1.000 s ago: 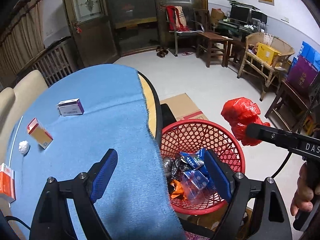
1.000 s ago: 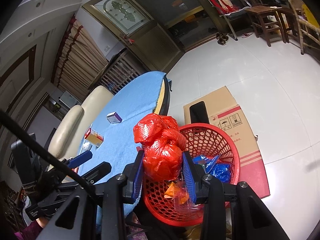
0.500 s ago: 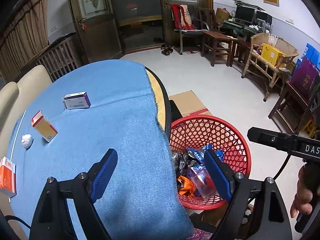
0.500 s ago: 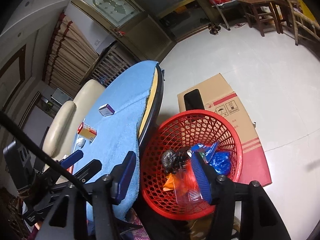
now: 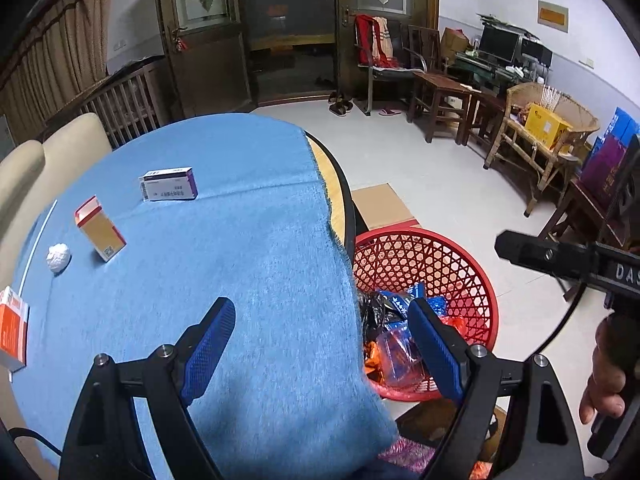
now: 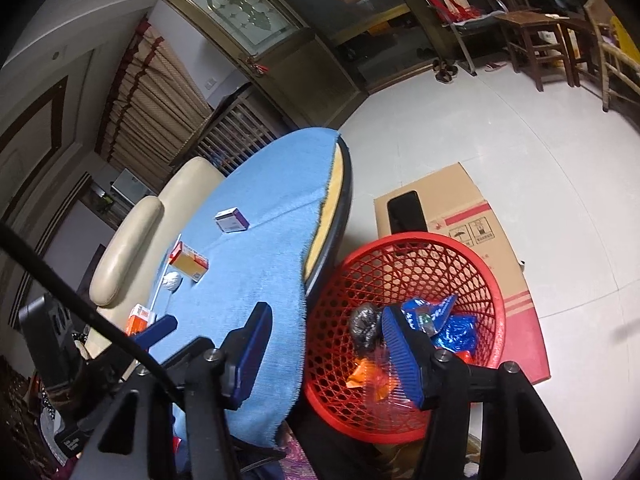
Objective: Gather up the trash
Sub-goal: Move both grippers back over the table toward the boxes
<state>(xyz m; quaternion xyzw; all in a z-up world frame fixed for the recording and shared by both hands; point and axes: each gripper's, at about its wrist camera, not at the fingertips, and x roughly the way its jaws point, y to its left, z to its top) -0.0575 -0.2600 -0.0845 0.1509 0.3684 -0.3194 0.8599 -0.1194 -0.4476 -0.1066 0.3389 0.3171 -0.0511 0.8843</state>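
A red mesh basket (image 5: 476, 276) (image 6: 486, 276) stands on the floor beside the blue-clothed round table (image 5: 224, 264) (image 6: 256, 256) and holds several wrappers and bags. On the cloth lie a purple-and-white box (image 5: 168, 189) (image 6: 232, 220), a tan-and-red box (image 5: 100, 233) (image 6: 189, 261), a white crumpled paper ball (image 5: 58, 257) (image 6: 173, 281) and an orange box (image 5: 12, 330) (image 6: 138, 318). My left gripper (image 5: 316, 344) is open and empty above the table's near edge. My right gripper (image 6: 326, 354) is open and empty above the basket's left rim; its body shows in the left wrist view (image 5: 568, 260).
A flattened cardboard box (image 6: 452, 216) lies on the floor behind the basket. A cream sofa (image 5: 44, 160) stands behind the table. Wooden chairs, a wicker bench (image 5: 536, 140) and a desk line the far right wall. Glass doors are at the back.
My right gripper opened and let go of the red plastic bag, which is gone from both views. Both grippers have shifted a little towards the table.
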